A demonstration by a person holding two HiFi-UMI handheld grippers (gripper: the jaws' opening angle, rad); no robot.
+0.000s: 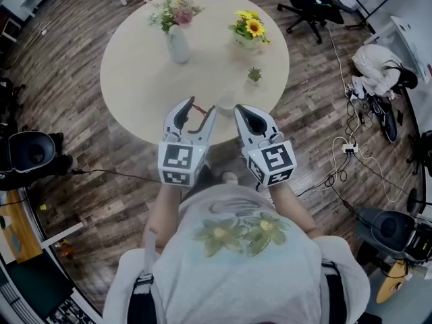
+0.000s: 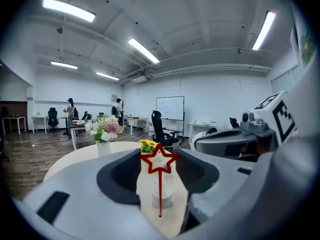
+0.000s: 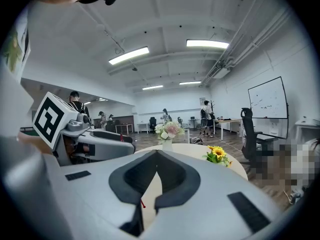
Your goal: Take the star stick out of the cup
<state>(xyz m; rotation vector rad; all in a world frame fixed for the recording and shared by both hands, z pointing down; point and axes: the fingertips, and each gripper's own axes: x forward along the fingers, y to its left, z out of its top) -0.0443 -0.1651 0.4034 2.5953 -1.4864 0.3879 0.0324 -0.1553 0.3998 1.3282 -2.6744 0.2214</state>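
judged light and bendable, the star stick (image 2: 159, 160) was clamped by its star tips in the left hand-held gripper (image 2: 159, 153), the right hand-held gripper (image 3: 157, 155) closed on nothing.

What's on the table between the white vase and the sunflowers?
Nothing: the head view shows bare table between the white vase and the sunflowers.

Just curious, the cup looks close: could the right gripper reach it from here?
Probably yes. The cup stands just ahead of the right gripper, with nothing between them. Its jaws look shut, though, so they would have to open first.
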